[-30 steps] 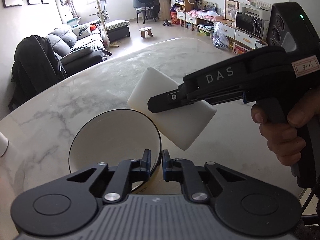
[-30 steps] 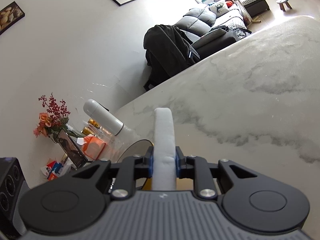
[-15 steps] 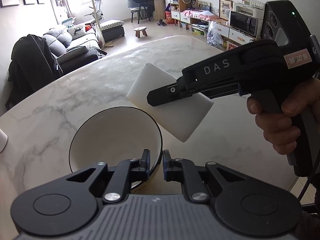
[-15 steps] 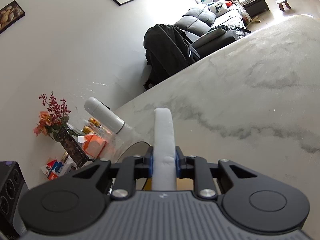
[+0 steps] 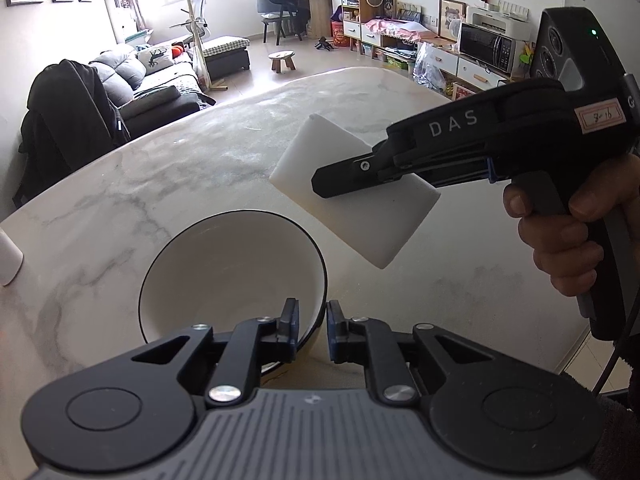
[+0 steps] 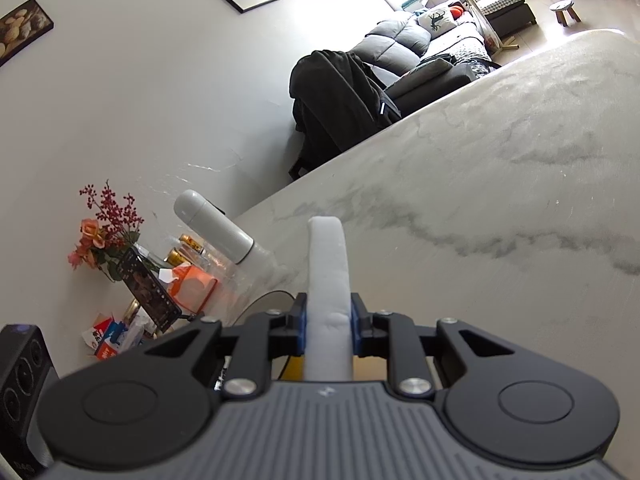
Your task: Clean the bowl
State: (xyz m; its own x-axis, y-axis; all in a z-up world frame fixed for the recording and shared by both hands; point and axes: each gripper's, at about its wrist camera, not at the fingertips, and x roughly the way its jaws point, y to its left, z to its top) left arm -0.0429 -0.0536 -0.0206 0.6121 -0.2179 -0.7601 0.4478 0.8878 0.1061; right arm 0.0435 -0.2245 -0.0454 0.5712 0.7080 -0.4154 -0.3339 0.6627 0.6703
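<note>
On the grey-veined white marble table [image 5: 120, 208], a round, glossy white ceramic bowl with a thin black rim [image 5: 232, 276] is pinched at its near wall by the left gripper [image 5: 312, 320]. Just beyond the bowl, a soft, matte white rectangular sponge [image 5: 356, 196] is clamped edgewise in the right gripper [image 6: 329, 326].

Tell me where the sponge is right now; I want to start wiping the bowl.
The sponge is clamped in the right gripper, held above the table just right of and beyond the bowl in the left wrist view.
</note>
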